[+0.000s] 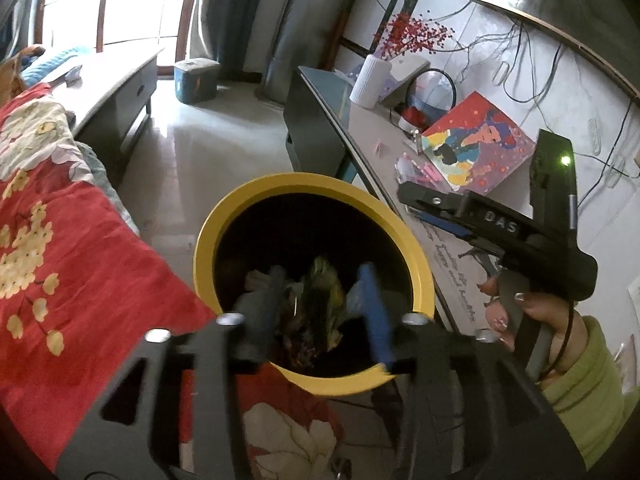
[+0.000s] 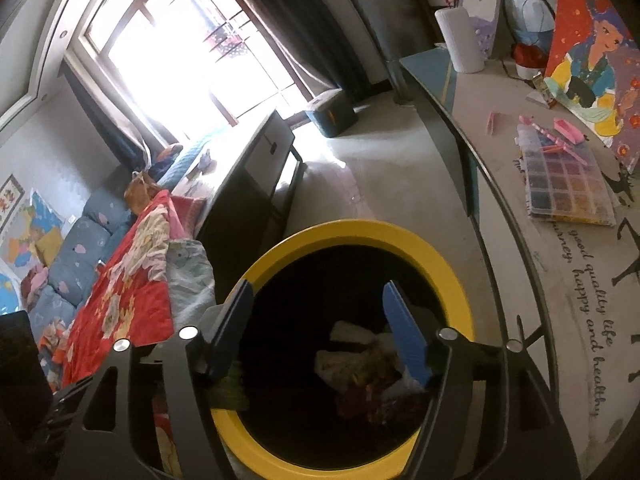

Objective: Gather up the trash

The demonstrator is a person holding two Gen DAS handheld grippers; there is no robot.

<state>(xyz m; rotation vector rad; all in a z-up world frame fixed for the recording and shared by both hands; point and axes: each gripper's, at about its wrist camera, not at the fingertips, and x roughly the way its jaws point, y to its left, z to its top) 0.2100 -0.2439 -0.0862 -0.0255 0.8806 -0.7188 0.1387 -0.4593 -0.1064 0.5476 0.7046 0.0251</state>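
Beside the table [image 2: 500, 240], a yellow-rimmed bin [image 2: 360, 232] holds crumpled trash [image 2: 360, 364]; both jaws gape empty.

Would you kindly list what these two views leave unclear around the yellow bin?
- Left wrist view: trash between the left tongs is motion-blurred; whether it is released is unclear.
- Both views: the bin's base is cut off by the tongs' frames.
- Right wrist view: trash pieces are dark, unidentifiable.

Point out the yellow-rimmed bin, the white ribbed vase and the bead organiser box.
yellow-rimmed bin [image 2: 360, 229]: right wrist view, far part of its yellow rim.
white ribbed vase [image 1: 370, 80]: left wrist view, middle of its ribbed side.
bead organiser box [image 2: 568, 184]: right wrist view, centre of its clear lid.
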